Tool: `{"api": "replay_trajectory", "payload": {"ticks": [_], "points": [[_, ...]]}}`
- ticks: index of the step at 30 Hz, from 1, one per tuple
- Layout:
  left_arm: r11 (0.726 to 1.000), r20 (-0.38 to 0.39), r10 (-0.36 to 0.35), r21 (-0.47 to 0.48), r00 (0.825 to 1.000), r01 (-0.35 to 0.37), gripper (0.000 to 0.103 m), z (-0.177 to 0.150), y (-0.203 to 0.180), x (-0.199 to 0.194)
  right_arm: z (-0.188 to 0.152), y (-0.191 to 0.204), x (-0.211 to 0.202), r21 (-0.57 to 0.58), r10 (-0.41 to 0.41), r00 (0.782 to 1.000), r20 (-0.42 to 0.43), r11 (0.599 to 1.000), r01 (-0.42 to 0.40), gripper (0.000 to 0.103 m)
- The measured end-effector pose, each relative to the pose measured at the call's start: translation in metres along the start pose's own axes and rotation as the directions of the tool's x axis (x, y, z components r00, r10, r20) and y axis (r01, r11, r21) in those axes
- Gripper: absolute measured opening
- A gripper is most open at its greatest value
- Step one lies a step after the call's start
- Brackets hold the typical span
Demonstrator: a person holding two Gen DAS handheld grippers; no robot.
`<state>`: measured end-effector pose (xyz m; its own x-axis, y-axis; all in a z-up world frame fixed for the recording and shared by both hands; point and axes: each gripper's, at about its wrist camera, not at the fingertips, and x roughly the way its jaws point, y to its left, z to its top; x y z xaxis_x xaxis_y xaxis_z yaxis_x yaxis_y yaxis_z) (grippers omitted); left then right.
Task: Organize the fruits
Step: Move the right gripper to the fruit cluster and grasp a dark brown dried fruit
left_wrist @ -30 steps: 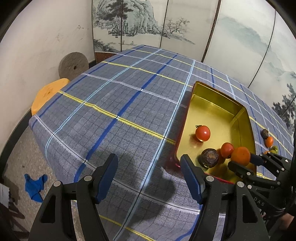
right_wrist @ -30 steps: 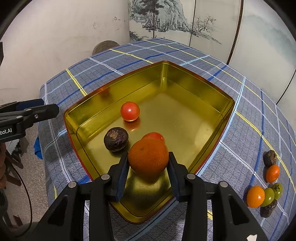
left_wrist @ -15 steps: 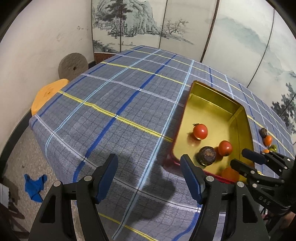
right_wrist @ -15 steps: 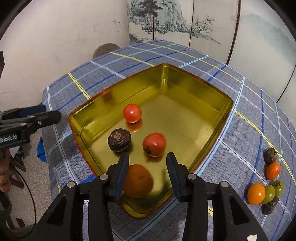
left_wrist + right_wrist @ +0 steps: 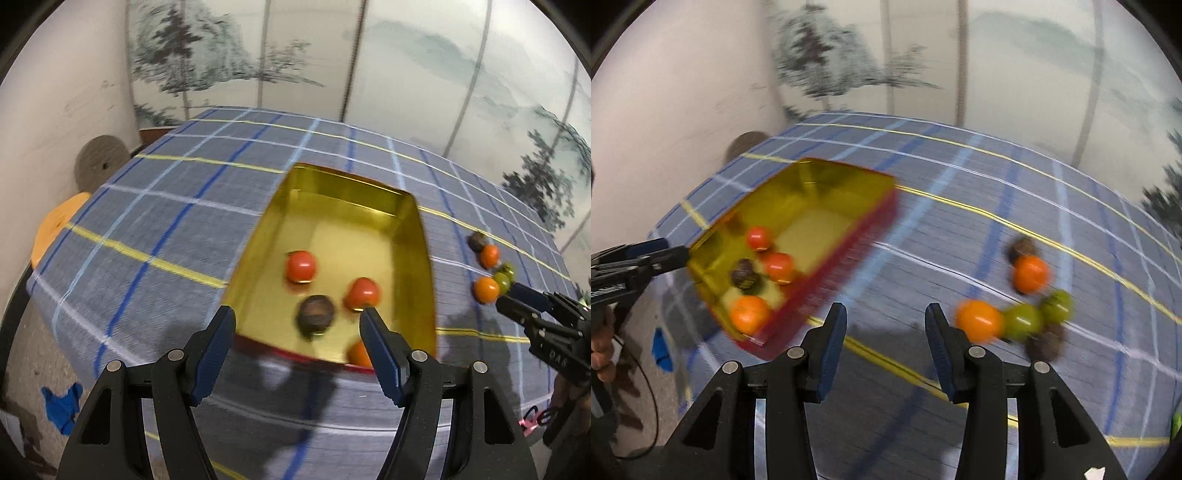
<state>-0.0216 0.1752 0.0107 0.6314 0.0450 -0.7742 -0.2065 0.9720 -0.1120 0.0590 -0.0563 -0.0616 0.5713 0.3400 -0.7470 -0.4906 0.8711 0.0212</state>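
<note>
A gold tin (image 5: 343, 225) with red outer walls (image 5: 831, 280) sits on the checked cloth. It holds two tomatoes (image 5: 301, 266) (image 5: 362, 293), a dark wrinkled fruit (image 5: 314, 313) and an orange (image 5: 750, 314). My left gripper (image 5: 297, 321) hangs open and empty above the tin's near edge. My right gripper (image 5: 885, 317) is over bare cloth right of the tin, its jaws opening with nothing between them. Just right of it lies a loose cluster: an orange (image 5: 979, 320), two green fruits (image 5: 1021, 321), a red-orange fruit (image 5: 1030, 273) and dark ones (image 5: 1043, 345). Both views are motion-blurred.
The table's rounded edge falls away to the left and front. A grey stone disc (image 5: 99, 162) and an orange stool (image 5: 55, 229) stand by the wall at left. Blue cloth (image 5: 62, 406) lies on the floor. Painted screens stand behind the table.
My right gripper let the orange go into the tin, then swung right toward the loose fruit. My left gripper moved right, over the tin's near edge.
</note>
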Motion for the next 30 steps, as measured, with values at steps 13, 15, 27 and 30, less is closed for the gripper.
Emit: {"api": "replay_trajectory", "payload": {"ticks": [13,15,27,30], "points": [[0.982,-0.057,-0.106,0.151,0.993,0.113,0.070,0.008,-0.089,0.028,-0.040,-0.103,0.014,0.187,-0.118,0.992,-0.044,0.974,0.125,0.044],[0.978,-0.067,-0.117,0.165,0.991,0.127,0.070,0.009,-0.102,0.033,-0.042,-0.107,0.020,0.190,-0.121,0.992,-0.046,0.973,0.128,0.044],[0.954,-0.100,-0.154,0.245,0.983,0.174,0.070,0.010,-0.163,0.053,-0.040,-0.117,0.039,0.180,-0.102,0.994,-0.037,0.978,0.107,0.044],[0.951,-0.107,-0.156,0.254,0.982,0.179,0.070,0.009,-0.172,0.058,-0.039,-0.117,0.039,0.179,-0.106,0.994,-0.036,0.978,0.111,0.039]]}}
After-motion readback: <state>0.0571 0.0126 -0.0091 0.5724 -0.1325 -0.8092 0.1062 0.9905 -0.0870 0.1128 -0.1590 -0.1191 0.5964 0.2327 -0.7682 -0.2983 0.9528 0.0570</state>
